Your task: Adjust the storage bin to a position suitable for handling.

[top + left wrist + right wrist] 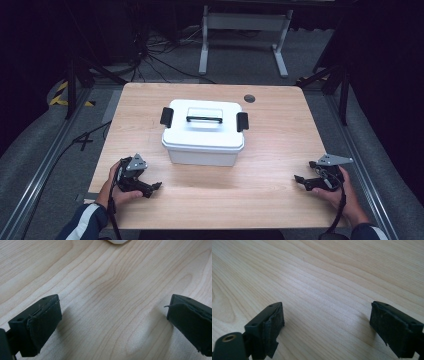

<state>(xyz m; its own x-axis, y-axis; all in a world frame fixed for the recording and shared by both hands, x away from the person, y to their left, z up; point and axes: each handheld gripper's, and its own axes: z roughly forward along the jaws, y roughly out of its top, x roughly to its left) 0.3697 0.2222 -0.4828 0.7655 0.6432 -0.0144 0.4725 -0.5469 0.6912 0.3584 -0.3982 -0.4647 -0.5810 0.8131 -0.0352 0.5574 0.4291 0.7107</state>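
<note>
A white plastic box (203, 134) with a lid, a black-edged top handle and a black latch at each end stands in the middle of the wooden table (270, 150). My left gripper (154, 187) rests near the table's front left, held by a hand, jaws pointing right toward the middle. In the left gripper view its jaws stand wide apart over bare wood, with a corner of the white box (117, 241) at the top edge. My right gripper (298, 179) lies at the front right, pointing left. Its jaws are also wide apart with only wood between them.
A round dark cable hole (249, 98) sits near the table's far edge. Behind the table stand a white frame (245, 30) and loose cables (150, 55) on the grey floor. Black stands flank the table on both sides.
</note>
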